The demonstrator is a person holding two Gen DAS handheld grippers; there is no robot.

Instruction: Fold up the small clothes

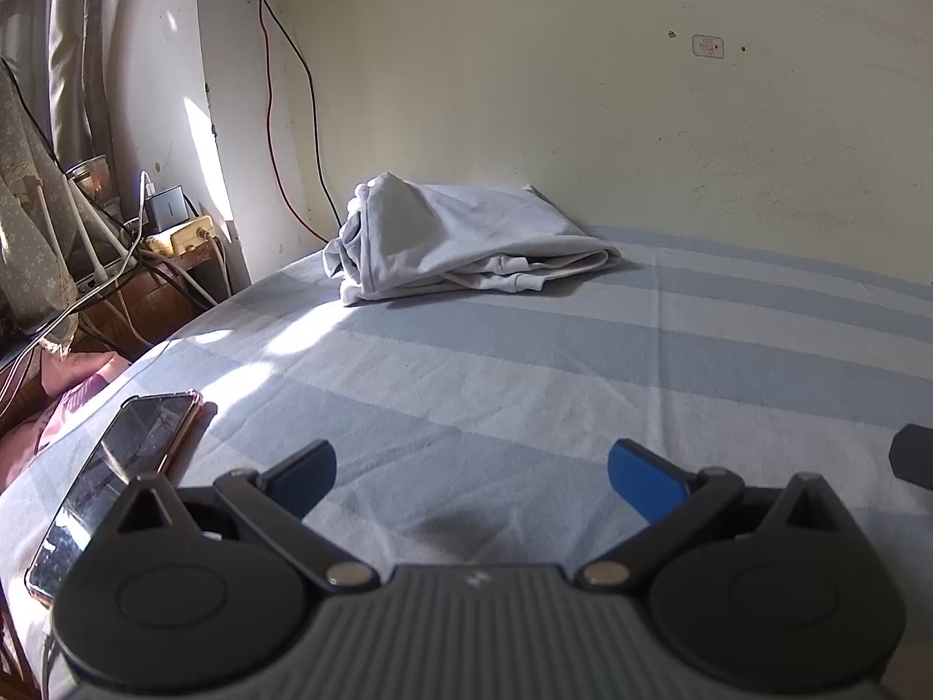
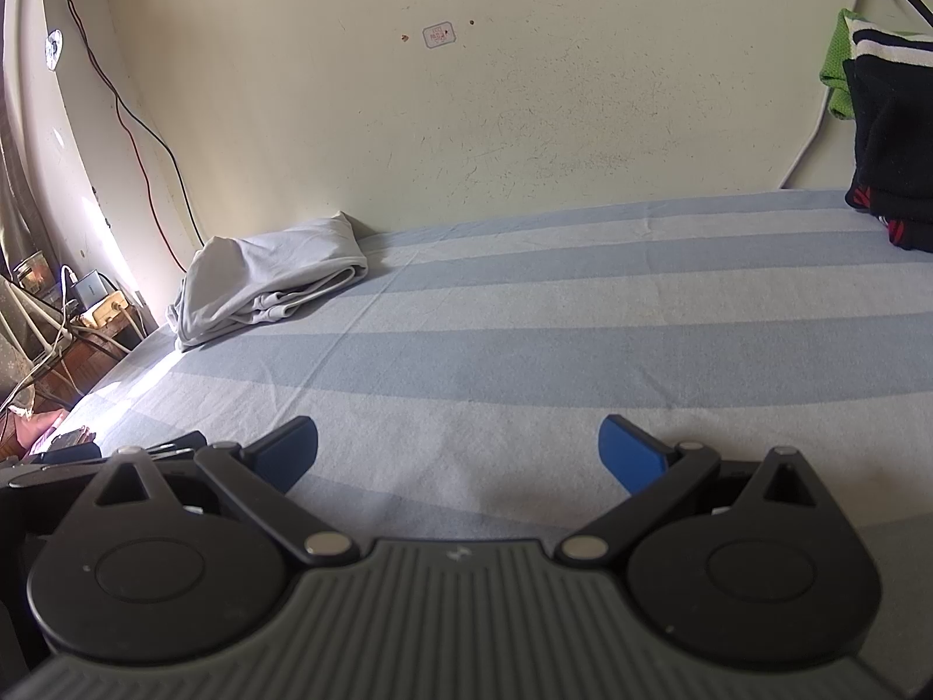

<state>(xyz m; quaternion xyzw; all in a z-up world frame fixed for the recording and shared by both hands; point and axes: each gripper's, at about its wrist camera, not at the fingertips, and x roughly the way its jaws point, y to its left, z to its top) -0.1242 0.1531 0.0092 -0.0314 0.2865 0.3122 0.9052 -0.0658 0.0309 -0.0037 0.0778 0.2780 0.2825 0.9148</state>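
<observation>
A pale grey garment [image 1: 460, 239] lies folded in a loose bundle at the far side of the striped bed [image 1: 525, 373], against the wall. The right wrist view shows the same garment [image 2: 268, 280] at the far left. My left gripper [image 1: 472, 475] is open low over the sheet, well short of the garment, with nothing between its blue fingers. My right gripper [image 2: 458, 452] is open too, empty, hovering over the near part of the bed [image 2: 583, 321]. A dark pile of clothes [image 2: 892, 134] with white stripes and a green piece sits at the far right.
A phone [image 1: 116, 478] in a clear case lies on the bed's left edge near my left gripper. Beyond that edge a wooden stand [image 1: 157, 291] holds cables, chargers and a jar. Red and black wires [image 1: 286, 116] run down the wall.
</observation>
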